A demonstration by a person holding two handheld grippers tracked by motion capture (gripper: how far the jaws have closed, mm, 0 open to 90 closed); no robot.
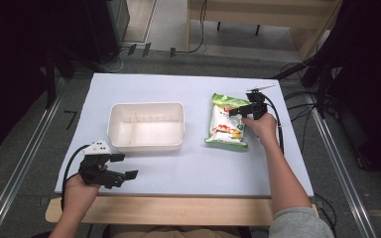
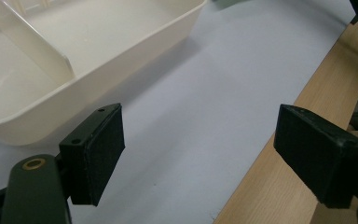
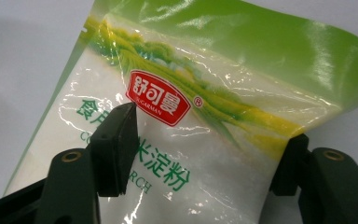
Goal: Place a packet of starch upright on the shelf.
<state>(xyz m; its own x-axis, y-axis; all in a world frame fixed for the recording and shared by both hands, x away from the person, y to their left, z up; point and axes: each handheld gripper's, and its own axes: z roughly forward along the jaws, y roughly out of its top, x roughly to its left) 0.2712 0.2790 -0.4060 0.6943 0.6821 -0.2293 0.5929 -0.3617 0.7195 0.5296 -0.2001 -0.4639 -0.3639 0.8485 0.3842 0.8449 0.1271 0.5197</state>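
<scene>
The left claw (image 1: 124,166) sits at the near left corner of the white-topped table (image 1: 188,168) in the high view, its jaws spread wide and holding nothing. The right claw (image 1: 235,110) is over the upper part of a glossy green-and-white plastic bag of starch (image 1: 225,129), which lies flat right of centre, its long axis running from near edge to far edge. A cream rectangular plastic bin with one divider (image 1: 146,144) rests left of the bag, apart from it. Bare tabletop lies in front of both.

In the left gripper view, the left claw (image 2: 200,158) gapes wide over smooth white tabletop (image 2: 205,93), the bin's rounded wall (image 2: 98,79) just ahead and the pale wooden table edge (image 2: 279,186) under its right jaw.

In the right gripper view, the right claw (image 3: 209,151) stands open, straddling the crinkled shiny bag (image 3: 223,74) across its width, a jaw near each side edge; whether the pads touch the film cannot be told.
</scene>
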